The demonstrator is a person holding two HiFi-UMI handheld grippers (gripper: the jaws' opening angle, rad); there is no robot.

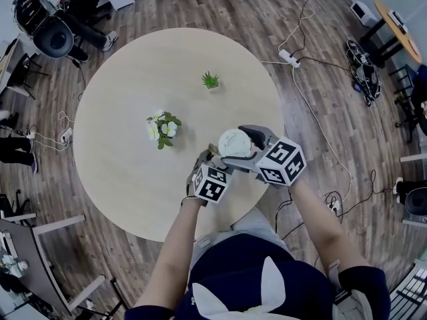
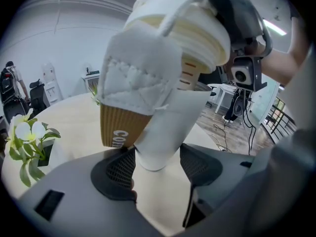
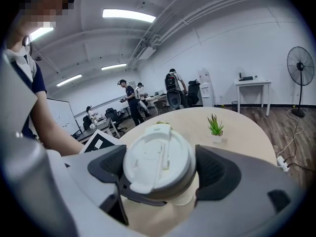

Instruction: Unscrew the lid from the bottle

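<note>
Over the near edge of the round table (image 1: 127, 179) a white bottle is held tilted, shaped like a cup, with a brown ribbed sleeve (image 2: 118, 127) and a white quilted cover (image 2: 140, 80). My left gripper (image 2: 157, 168) is shut on its narrow base (image 2: 157, 149), with a pad pressed on each side. The right gripper (image 3: 158, 169) is shut on the white lid (image 3: 158, 164), which has a flip tab on top. In the head view the lid (image 1: 235, 143) faces up between the right gripper's fingers (image 1: 259, 136), and the left gripper (image 1: 215, 160) sits just below it.
A pot of white flowers (image 1: 162, 129) and a small green plant (image 1: 211, 81) stand further out on the table. Cables and a power strip (image 1: 289, 59) lie on the wooden floor at the right. Chairs stand at the left. People are at desks (image 3: 131, 102) in the background.
</note>
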